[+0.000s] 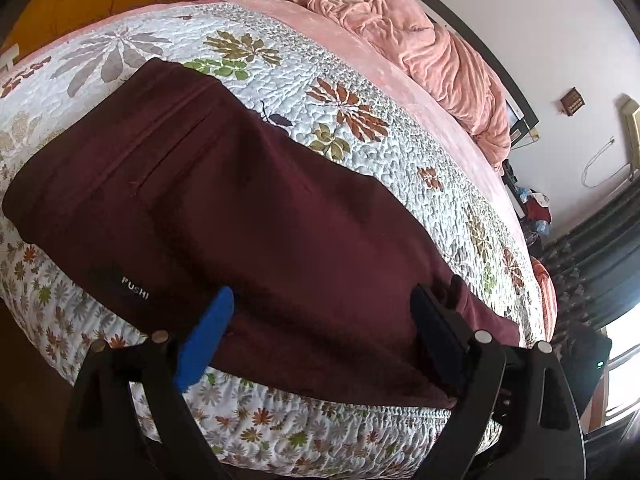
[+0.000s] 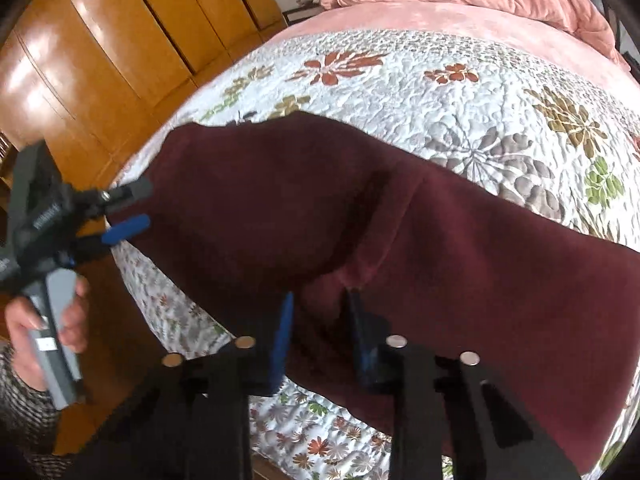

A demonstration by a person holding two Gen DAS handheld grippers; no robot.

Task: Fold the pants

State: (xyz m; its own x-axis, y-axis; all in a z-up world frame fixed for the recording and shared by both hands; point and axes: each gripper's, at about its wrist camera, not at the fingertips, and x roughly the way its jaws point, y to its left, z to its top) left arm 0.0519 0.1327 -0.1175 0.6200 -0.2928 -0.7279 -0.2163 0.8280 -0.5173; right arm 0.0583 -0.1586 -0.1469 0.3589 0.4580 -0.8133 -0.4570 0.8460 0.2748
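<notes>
Closest to both lenses are the black gripper arms with their blue pads, and just under them lies the dark maroon fleece pants (image 1: pixel 248 216), spread long along the near edge of the wide bed with the white quilted cover printed with leaves (image 1: pixel 360 92). From largest to smallest I see the bed, then a crumpled pink plush blanket (image 1: pixel 432 40) at its far side, then the pants, which seem to me already folded leg on leg, with a small label near the waist end. At the left end of the pants my left gripper (image 1: pixel 320 328) has its jaws spread wide over the near hem of the cloth, and the pads do not press on anything. My right gripper (image 2: pixel 320 320) has its jaws brought near together on a small raised pinch of the maroon fabric; I judge that it grips this pinch, though the picture is a little blurred. In the right view I see the left gripper from the side, held by a hand (image 2: pixel 48 316). To do this step well, I think both pads should take all layers of the edge, and both ends should then lift together so the fold stays straight.
</notes>
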